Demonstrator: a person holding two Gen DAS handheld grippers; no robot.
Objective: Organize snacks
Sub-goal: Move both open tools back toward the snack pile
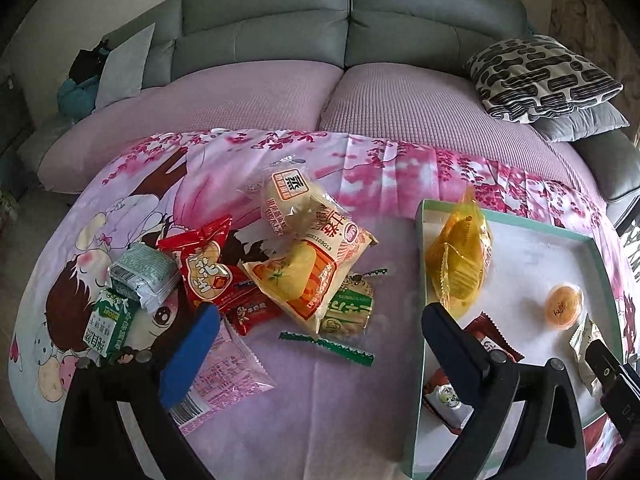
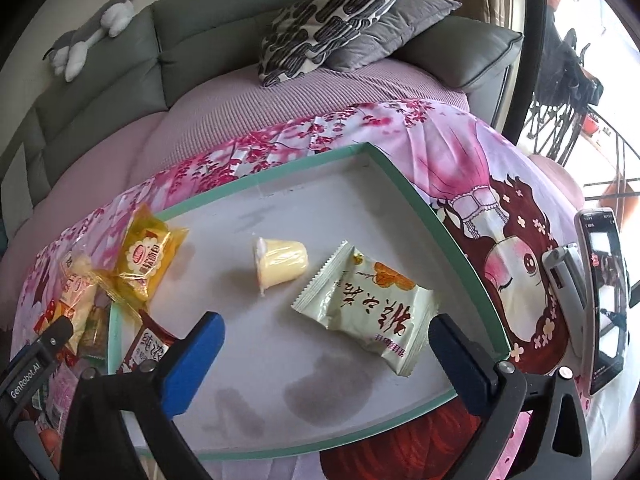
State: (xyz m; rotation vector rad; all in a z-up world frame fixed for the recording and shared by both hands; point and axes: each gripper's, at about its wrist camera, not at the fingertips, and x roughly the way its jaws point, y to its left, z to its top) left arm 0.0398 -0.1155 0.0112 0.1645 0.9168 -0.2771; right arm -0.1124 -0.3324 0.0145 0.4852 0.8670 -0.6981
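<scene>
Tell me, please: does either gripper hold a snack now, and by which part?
Nothing is held. The left gripper and the right gripper both stand open with nothing between their fingers.

Glossy plastic snack wrappers [image 1: 304, 256], matt tray [image 2: 304, 360] w/ stained floor, printed cloth sheet [image 1: 120, 216], ribbed sofa cover [image 1: 400, 108].

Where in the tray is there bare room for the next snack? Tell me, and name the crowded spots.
Free: the tray's far half, beyond the jelly cup, and the near floor between the open right gripper's fingers. Crowded: the yellow packet at the tray's left rim, and the snack pile on the cloth beside it.
</scene>
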